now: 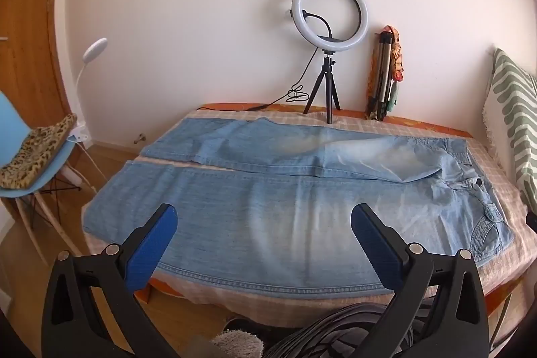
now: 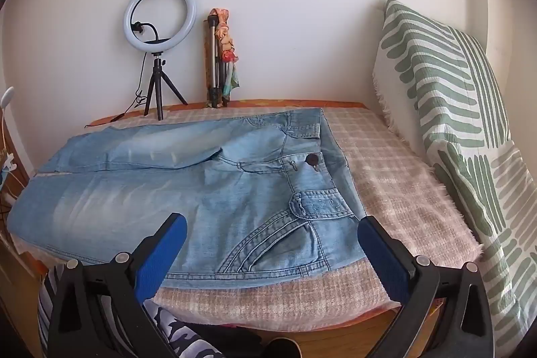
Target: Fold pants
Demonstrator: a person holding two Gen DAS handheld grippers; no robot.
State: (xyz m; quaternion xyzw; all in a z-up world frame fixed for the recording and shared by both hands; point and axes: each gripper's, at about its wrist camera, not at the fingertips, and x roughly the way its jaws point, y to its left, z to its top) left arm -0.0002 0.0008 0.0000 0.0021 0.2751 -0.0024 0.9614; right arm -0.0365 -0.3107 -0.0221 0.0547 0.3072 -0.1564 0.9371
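Observation:
Light blue denim pants [image 1: 268, 190] lie flat on a table covered with a pale checked cloth [image 2: 386, 176]. The legs run to the left and the waistband [image 2: 322, 136] with its dark button lies to the right. The far leg is slightly twisted over the near one at the crotch. My left gripper [image 1: 263, 217] hovers wide open above the near leg, close to the table's front edge. My right gripper [image 2: 272, 227] hovers wide open over the hip pocket [image 2: 285, 244] at the waist end. Neither gripper touches the fabric, and nothing sits between the blue pads [image 1: 152, 244].
A ring light on a small tripod [image 1: 329, 56] and a folded tripod with a scarf [image 1: 386, 72] stand at the table's back edge by the wall. A green-striped cushion [image 2: 453, 123] leans at the right. A blue chair with a leopard cushion [image 1: 37, 156] stands left.

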